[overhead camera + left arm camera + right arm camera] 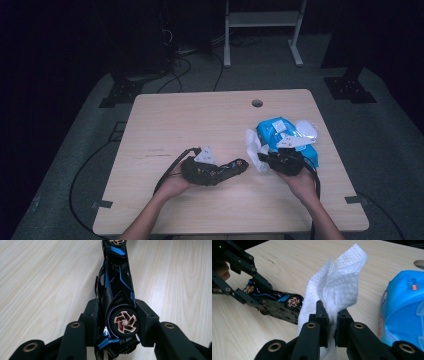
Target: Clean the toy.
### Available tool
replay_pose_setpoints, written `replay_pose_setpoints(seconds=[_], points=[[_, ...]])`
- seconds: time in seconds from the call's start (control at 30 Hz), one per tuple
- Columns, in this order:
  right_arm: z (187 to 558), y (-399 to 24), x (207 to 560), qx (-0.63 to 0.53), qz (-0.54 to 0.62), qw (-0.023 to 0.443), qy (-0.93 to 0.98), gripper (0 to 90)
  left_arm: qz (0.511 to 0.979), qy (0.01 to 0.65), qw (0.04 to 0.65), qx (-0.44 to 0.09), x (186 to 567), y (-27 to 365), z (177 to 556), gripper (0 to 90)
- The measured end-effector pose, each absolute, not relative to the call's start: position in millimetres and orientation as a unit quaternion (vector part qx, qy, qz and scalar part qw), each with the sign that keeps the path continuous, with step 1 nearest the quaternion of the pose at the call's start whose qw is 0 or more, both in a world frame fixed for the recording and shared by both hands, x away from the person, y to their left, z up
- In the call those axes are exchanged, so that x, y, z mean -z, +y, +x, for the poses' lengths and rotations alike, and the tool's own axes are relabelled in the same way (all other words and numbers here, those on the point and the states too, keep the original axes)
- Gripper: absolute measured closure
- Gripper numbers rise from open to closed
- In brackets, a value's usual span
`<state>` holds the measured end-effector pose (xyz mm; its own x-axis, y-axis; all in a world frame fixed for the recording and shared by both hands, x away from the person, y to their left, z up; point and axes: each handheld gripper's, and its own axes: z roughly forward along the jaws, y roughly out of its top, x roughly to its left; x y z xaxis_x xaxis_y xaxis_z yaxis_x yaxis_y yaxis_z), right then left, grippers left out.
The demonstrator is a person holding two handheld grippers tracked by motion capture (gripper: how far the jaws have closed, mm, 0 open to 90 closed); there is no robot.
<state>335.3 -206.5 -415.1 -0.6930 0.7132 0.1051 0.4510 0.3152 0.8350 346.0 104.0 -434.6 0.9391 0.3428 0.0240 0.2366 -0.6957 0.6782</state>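
A black toy car (117, 290) with blue stripes and copper wheels lies on its side between my left gripper's jaws; the left gripper (116, 320) is shut on its rear end. In the high view the car (236, 167) sticks out to the right of the left gripper (220, 172), just above the table. My right gripper (331, 315) is shut on a white wet wipe (337, 282) that stands up from the pads. The wipe (255, 145) hangs to the right of the car, a short gap between them. The car (279, 301) shows at the left in the right gripper view.
A blue pack of wipes (280, 132) with a clear lid lies at the table's right, just behind my right gripper (265, 159). The wooden table (200, 120) has a cable hole (257, 103) near its far edge. A white stand (262, 20) and cables are on the floor behind.
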Motion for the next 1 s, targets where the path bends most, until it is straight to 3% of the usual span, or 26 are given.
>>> replay_pose_setpoints(seconds=[0.33,0.53,1.0], points=[[335,-190,422,-0.445,0.349,0.13,0.814,83.2,0.919,0.17,0.349,-0.071,433,121,344,57.8],[335,-188,424,-0.445,0.35,0.127,0.815,82.9,0.928,0.156,0.327,-0.079,424,100,350,49.4],[335,-188,428,-0.445,0.349,0.117,0.817,82.9,0.946,0.151,0.276,-0.076,425,64,366,49.1]])
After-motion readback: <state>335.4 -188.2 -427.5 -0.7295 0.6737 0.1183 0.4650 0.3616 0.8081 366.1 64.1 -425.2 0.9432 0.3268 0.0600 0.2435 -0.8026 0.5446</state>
